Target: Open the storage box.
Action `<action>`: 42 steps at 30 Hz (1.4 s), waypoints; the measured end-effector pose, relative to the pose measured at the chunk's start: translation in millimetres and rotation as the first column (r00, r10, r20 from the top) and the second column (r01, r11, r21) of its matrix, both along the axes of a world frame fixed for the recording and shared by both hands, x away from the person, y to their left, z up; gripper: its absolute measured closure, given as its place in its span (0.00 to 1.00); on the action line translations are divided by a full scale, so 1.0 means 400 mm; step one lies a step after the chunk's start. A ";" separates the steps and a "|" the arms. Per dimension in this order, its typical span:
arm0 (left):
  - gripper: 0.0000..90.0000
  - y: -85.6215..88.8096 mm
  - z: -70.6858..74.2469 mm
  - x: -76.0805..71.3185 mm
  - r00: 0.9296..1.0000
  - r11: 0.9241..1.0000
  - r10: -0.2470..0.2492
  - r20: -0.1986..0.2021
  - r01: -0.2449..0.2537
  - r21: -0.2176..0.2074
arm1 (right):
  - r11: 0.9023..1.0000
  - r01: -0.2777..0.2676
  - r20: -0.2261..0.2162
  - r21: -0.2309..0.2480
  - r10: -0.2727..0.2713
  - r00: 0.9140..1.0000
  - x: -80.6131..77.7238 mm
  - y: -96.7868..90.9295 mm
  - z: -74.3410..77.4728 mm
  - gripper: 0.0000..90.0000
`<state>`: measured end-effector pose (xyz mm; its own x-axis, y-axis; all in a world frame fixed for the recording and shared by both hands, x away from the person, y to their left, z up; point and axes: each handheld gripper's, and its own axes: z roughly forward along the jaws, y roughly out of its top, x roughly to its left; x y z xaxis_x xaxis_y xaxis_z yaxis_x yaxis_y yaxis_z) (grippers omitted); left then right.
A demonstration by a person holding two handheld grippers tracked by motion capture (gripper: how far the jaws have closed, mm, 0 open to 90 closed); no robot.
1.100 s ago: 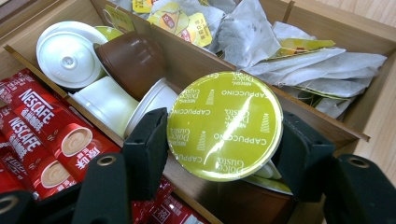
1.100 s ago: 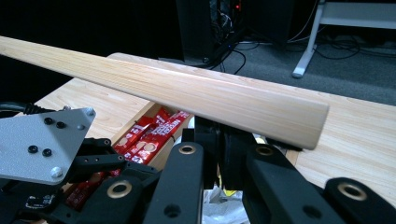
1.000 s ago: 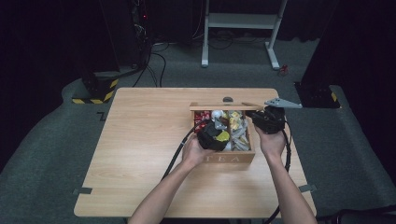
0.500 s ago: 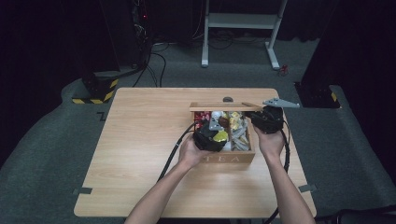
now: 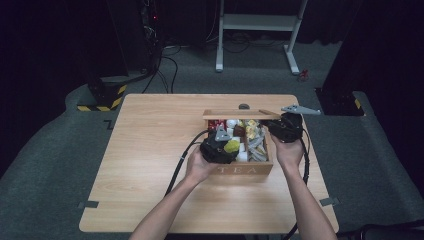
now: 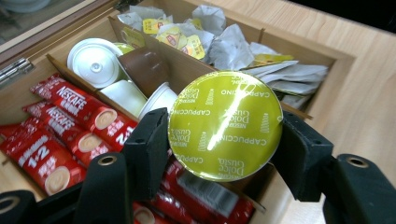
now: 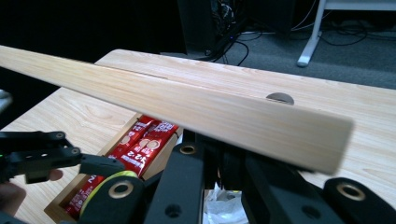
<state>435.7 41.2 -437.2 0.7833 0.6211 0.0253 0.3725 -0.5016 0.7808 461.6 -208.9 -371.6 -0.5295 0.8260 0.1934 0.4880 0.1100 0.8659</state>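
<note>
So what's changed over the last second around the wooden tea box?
The left gripper, shut on the round capsule with the yellow-green foil top, has drawn slightly toward the left front corner of the wooden tea box, carrying the capsule above the red sachets. The right gripper stayed clamped on the raised wooden lid, and the box did not move.

High view: overhead from the person's side, facing forward-down, far; wooden compartmented tea box [image 5: 239,169] centre frame. Left gripper view: close, down into box [image 6: 322,51]. Right gripper view: close, level across its raised wooden lid [image 7: 187,105]. All share the box.
</note>
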 end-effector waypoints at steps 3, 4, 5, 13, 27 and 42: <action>0.45 0.005 -0.007 -0.001 1.000 1.000 0.003 0.006 -0.003 0.026 | 1.000 0.000 0.001 0.012 0.000 1.000 0.002 0.000 -0.005 0.98; 0.45 0.012 -0.009 0.000 1.000 1.000 0.004 0.001 -0.004 0.012 | 1.000 0.000 0.003 0.013 0.000 1.000 0.003 -0.001 -0.005 0.98; 0.45 0.021 -0.006 -0.003 1.000 1.000 0.010 0.002 -0.010 0.007 | 1.000 0.004 0.001 0.011 -0.004 1.000 0.003 0.001 -0.004 0.98; 0.45 0.075 0.019 -0.020 0.999 0.998 0.032 0.021 -0.031 -0.050 | 1.000 -0.002 0.009 0.001 0.002 1.000 0.003 0.017 0.002 0.98; 0.45 0.157 0.047 -0.024 0.995 0.991 0.094 0.018 -0.092 -0.099 | 1.000 -0.024 -0.016 0.015 0.024 1.000 0.000 0.043 0.000 0.98; 0.45 0.259 0.081 -0.040 0.982 0.975 0.182 0.046 -0.174 -0.140 | 0.999 -0.050 0.029 -0.010 0.050 0.998 -0.010 0.060 0.001 0.98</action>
<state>419.5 144.7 -404.9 0.6598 0.7510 -0.0259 0.3983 -0.3203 0.8595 457.8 -185.0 -371.0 -0.5755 0.7999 0.1700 0.4561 0.1414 0.8786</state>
